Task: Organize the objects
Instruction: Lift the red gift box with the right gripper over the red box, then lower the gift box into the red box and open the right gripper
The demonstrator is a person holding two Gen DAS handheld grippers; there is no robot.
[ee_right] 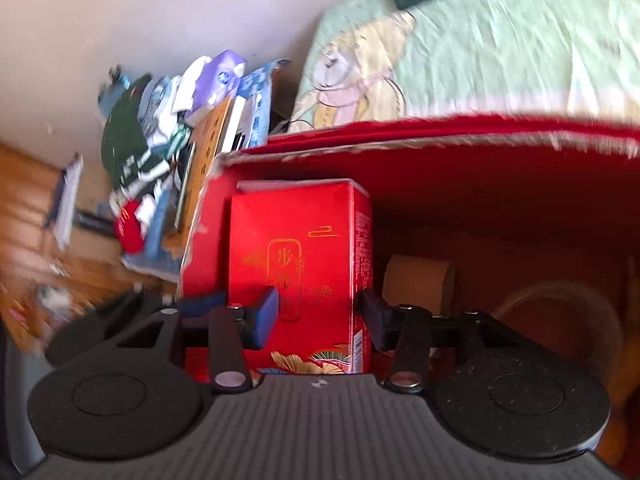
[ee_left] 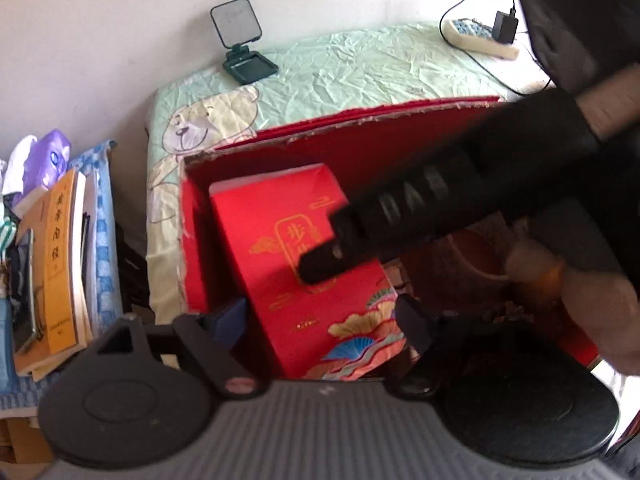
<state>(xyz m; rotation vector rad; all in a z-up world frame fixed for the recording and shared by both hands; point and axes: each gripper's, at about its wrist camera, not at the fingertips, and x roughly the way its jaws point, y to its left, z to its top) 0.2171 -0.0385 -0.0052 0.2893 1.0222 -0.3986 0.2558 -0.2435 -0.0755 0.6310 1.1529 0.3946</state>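
Note:
A red gift box (ee_left: 288,248) with gold print stands tilted at the left end of an open red carton (ee_left: 400,136) on the bed. My left gripper (ee_left: 320,318) reaches down over the box's lower end, and its fingers hold the two sides. The right gripper's black finger (ee_left: 332,256) comes in from the upper right and lies over the box's front face. In the right wrist view the same gift box (ee_right: 300,256) stands inside the carton (ee_right: 480,168). My right gripper (ee_right: 320,314) is open, its pads just in front of the box and not pressing it.
A brown roll (ee_right: 416,280) and a curved brown thing (ee_right: 560,304) lie in the carton's right part. A stack of books (ee_left: 64,264) and clutter stand left of the bed. On the green sheet (ee_left: 360,64) are a phone stand (ee_left: 240,48) and a power strip (ee_left: 480,38). A hand (ee_left: 600,312) is at right.

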